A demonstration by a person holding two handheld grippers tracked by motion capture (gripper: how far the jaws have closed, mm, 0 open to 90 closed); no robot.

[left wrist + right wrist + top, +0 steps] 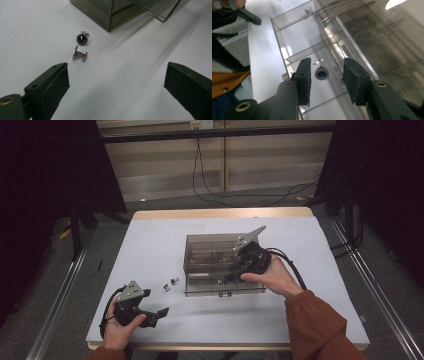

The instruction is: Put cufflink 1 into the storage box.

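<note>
The cufflink [321, 74] with the blue face is lying on the floor of a compartment of the clear smoky box [200, 262], framed between the pads of the right gripper [326, 80] but touched by neither; those jaws are standing parted, with nothing held. The table [150, 250], the largest thing here, is running out of the bottom of the high view, and its near edge is partly covered by the person's sleeves. In the high view the box is sitting near the middle of the table, and the right gripper [223, 279] is reaching into its near right part, so the hand and gripper body are hiding that corner and the cufflink inside is too small to make out there. In the right gripper view the box's far walls are blurring into glare and reflections, and its dividers are hard to count. The left gripper [161, 314] is resting low at the table's near left, jaws wide apart and empty. Just ahead of it, beside the box's corner, two more cufflinks are lying close together: a blue-faced one [82, 39] and a silver one [79, 53] on its side.
</note>
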